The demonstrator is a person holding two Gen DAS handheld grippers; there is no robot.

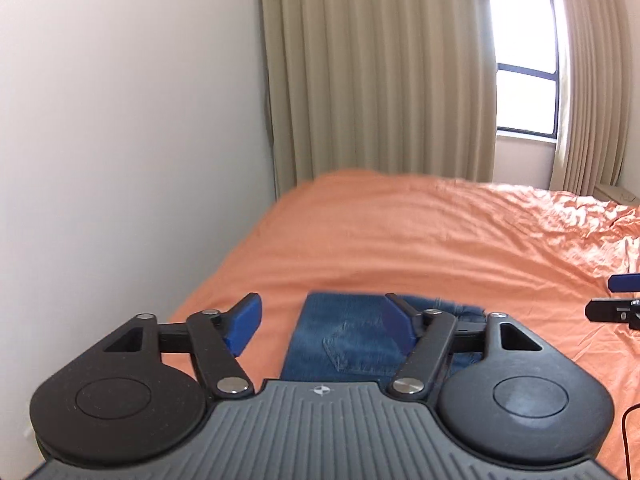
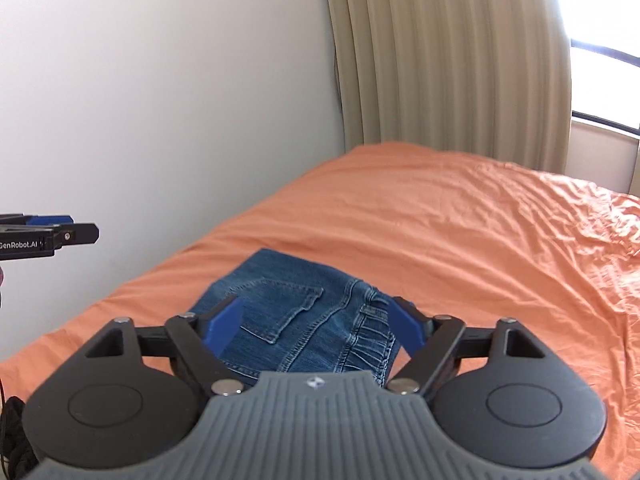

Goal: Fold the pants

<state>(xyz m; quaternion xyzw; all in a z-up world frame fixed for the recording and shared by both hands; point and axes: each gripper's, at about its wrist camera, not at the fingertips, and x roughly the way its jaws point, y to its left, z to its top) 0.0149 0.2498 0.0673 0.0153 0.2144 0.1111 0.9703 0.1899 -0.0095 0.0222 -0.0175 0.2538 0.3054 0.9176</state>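
Note:
The pants are blue jeans (image 2: 296,312), folded into a compact rectangle on the orange bed sheet (image 2: 460,240), back pocket and elastic waistband on top. They also show in the left wrist view (image 1: 352,340), blurred. My left gripper (image 1: 320,322) is open and empty, held above the jeans' near left part. My right gripper (image 2: 316,326) is open and empty, held above the jeans' near edge. Each gripper appears at the edge of the other's view: the right one (image 1: 616,300), the left one (image 2: 60,232).
The bed's left side runs along a white wall (image 2: 160,100). Beige curtains (image 1: 380,72) and a bright window (image 1: 524,100) stand behind the bed. The sheet is rumpled at the far right (image 1: 592,224). A black cable (image 2: 12,432) hangs at the lower left.

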